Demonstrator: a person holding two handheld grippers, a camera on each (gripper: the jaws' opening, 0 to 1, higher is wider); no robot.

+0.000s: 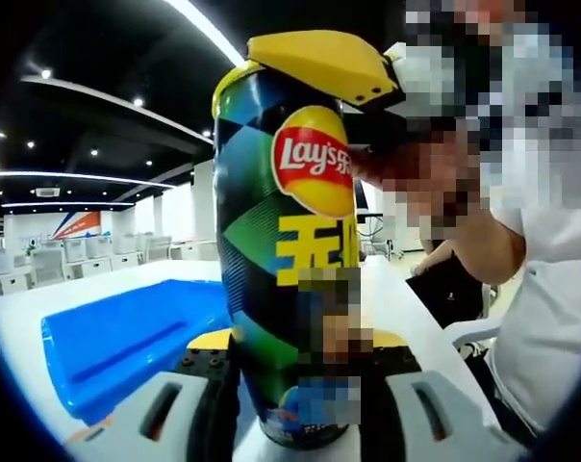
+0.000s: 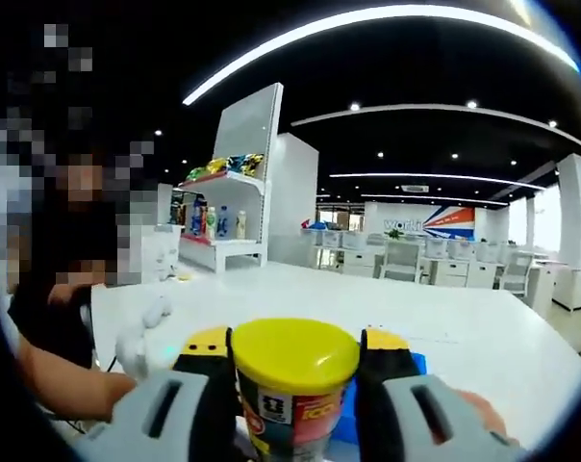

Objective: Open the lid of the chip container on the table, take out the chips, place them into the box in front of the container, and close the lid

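My left gripper (image 1: 295, 385) is clamped on the lower body of the Lay's chip canister (image 1: 286, 250), holding it upright over the white table (image 1: 98, 289). My right gripper (image 2: 295, 385) sits at the canister top, jaws on either side of the yellow lid (image 2: 295, 351), touching or very near it; looks like a grip on the lid, but I can't confirm full contact. In the left gripper view one yellow-tipped jaw of the right gripper sits against the canister's top rim. Lid is on, so I judge we're at step one: lid removal. Blue box (image 1: 127, 337) sits on the table just beside the canister, no chips visible in it. Remaining: pull lid, get chips out, into blue box, re-cap
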